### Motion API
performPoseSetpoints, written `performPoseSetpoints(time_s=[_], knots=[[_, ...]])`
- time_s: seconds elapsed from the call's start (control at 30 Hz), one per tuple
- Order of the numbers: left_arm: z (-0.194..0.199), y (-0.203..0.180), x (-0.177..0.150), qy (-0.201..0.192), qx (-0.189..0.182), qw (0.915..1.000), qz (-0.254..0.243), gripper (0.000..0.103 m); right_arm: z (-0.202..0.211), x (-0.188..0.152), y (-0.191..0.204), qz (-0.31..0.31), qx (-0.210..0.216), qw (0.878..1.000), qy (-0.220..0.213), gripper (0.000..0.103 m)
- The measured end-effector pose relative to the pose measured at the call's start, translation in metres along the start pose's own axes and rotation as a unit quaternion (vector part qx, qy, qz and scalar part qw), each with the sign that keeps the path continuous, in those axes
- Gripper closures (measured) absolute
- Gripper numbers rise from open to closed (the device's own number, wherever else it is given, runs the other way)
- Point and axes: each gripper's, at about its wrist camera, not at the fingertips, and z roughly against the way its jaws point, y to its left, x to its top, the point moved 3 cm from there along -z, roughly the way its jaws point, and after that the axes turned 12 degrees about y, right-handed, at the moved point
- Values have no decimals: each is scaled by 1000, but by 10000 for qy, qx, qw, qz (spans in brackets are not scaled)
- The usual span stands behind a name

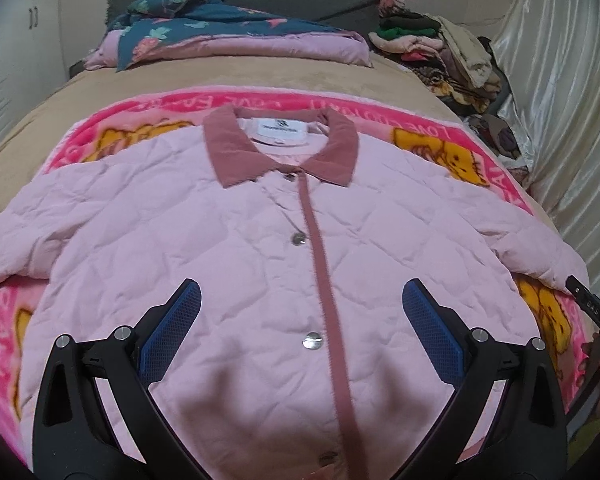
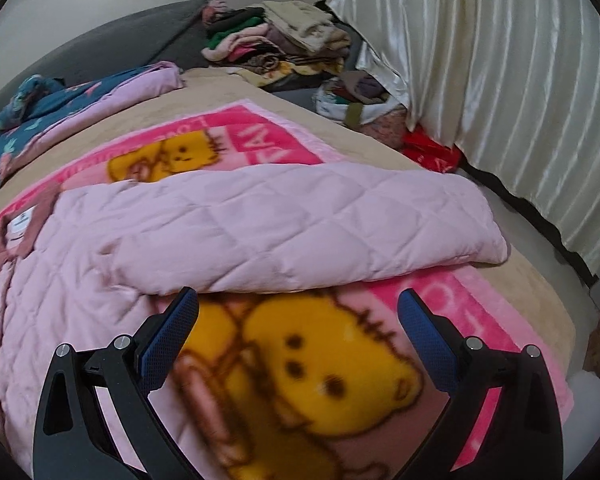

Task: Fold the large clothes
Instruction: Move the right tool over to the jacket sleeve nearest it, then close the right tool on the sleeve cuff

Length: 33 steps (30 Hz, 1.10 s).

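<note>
A pale pink quilted jacket with a dusty-rose collar lies flat, front up and snapped shut, on a pink bear-print blanket. My left gripper is open and empty above the jacket's lower front. Part of the other gripper shows at the right edge. In the right wrist view the jacket's sleeve lies spread out sideways on the blanket. My right gripper is open and empty just below the sleeve's lower edge.
The blanket covers a tan bed. A folded floral quilt lies at the head. A pile of clothes sits at the far right corner. A cream curtain hangs along the right side.
</note>
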Motion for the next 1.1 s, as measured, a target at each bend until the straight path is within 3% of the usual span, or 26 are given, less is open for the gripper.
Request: performPoseSetpoints(time_s=[0.27, 0.47, 0.6, 0.7, 0.8, 0.87, 0.93, 0.97, 1.03, 1.1], knots=[[-17, -9, 3, 102, -56, 9999, 12, 8, -28, 15, -30, -363, -120, 9992, 151, 4], [-23, -3, 5, 97, 57, 9998, 137, 8, -56, 28, -61, -989, -25, 9942, 430, 4], [-25, 5, 10, 76, 318, 9994, 109, 8, -77, 36, -90, -1686, 182, 9836, 617, 4], [-24, 15, 13, 96, 291, 9994, 169, 8, -95, 41, -112, -2232, 336, 9716, 714, 4], [-21, 25, 16, 47, 405, 9990, 195, 8, -107, 47, -132, -2643, 511, 9613, 579, 4], [-19, 32, 17, 43, 428, 9988, 239, 8, -109, 52, -142, -2838, 556, 9561, 473, 11], [-18, 38, 18, 45, 448, 9986, 269, 8, -106, 58, -149, -2912, 507, 9548, 328, 40], [-17, 41, 19, 39, 464, 9986, 268, 8, -104, 60, -151, -2883, 486, 9559, 297, 47], [-13, 48, 21, 11, 531, 9983, 233, 8, -95, 68, -147, -2618, 273, 9644, 244, 63], [-10, 53, 24, -22, 612, 9979, 225, 8, -78, 78, -134, -2090, -39, 9779, -23, 73]])
